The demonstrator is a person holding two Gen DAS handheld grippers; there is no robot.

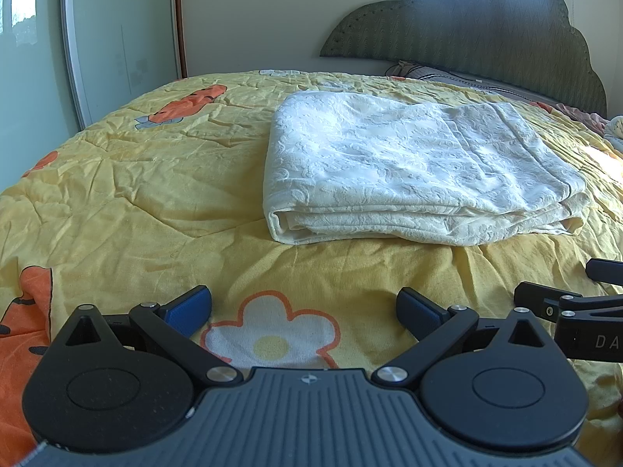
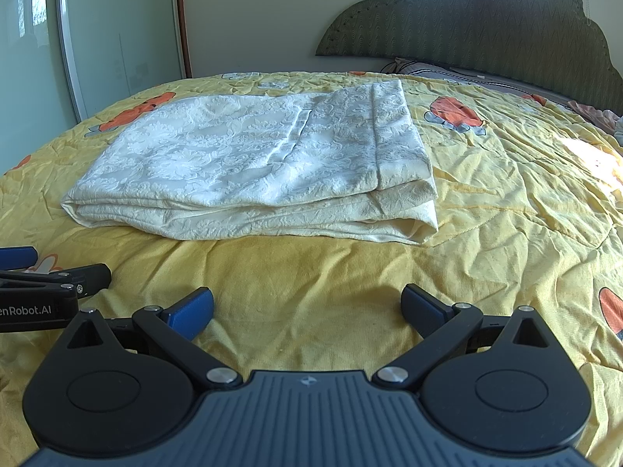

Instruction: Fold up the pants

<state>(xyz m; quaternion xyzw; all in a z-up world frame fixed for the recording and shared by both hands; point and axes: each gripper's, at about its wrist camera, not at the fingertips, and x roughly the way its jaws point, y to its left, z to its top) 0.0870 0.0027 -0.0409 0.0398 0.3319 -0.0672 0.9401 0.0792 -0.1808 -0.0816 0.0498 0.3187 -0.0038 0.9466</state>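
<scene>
Two tools sit low over the bed, side by side and apart from the cloth. The left tool (image 1: 303,307) has its blue-padded fingers (image 1: 189,309) spread wide with nothing between them, above a white and orange flower print on the yellow quilt (image 1: 117,202). The right tool (image 2: 307,307) is likewise spread wide and empty over plain yellow fabric. In the left wrist view the right tool shows at about 3 o'clock; in the right wrist view the left tool shows at about 9 o'clock.

The pants (image 1: 409,163), cream with a raised pattern, lie folded into a flat, layered rectangle on the quilt, ahead of both tools: toward 1 o'clock in the left view, toward 11 o'clock in the right view. Stacked folded edges face the tools. A dark scalloped headboard (image 2: 486,19) stands at 1 o'clock, beyond the pants.
</scene>
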